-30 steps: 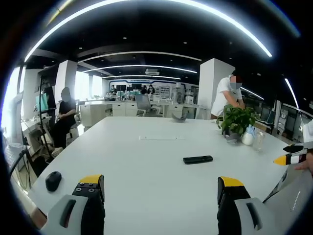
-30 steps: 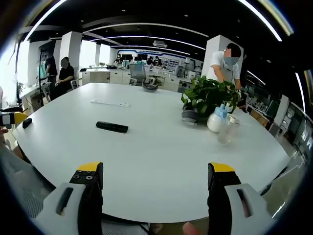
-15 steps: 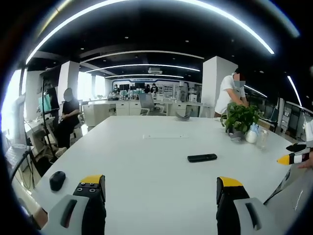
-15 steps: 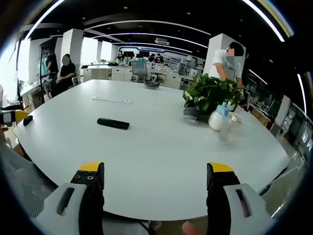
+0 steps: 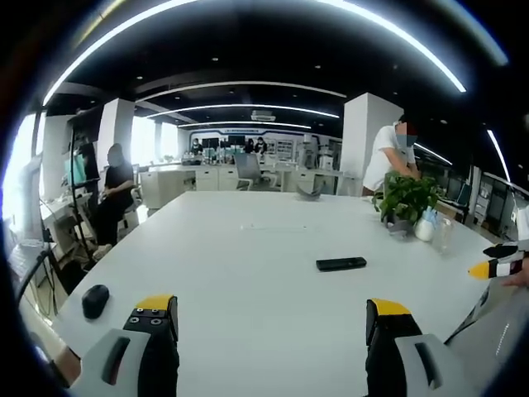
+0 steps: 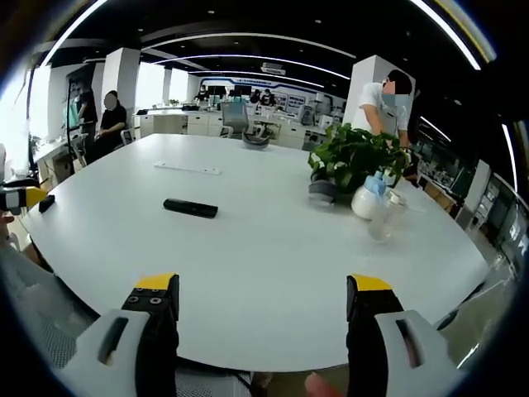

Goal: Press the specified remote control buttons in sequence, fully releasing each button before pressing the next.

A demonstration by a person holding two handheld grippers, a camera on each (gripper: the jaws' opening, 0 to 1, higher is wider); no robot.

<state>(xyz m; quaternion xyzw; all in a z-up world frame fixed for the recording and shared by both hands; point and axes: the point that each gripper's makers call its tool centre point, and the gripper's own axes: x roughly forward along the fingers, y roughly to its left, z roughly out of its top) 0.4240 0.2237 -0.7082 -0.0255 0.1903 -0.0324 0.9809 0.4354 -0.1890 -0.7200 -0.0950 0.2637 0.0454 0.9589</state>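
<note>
My left gripper (image 5: 269,318) and right gripper (image 6: 260,296) both hang with jaws spread, holding nothing, at the table's (image 6: 273,240) near edge. Farther out the remote control (image 6: 190,208) lies flat, untouched. I judge I'm approaching; its buttons are probably too small to read.

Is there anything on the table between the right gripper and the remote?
No. In the right gripper view the stretch of white table from the right gripper up to the remote is bare. The plant stands off to one side.
</note>
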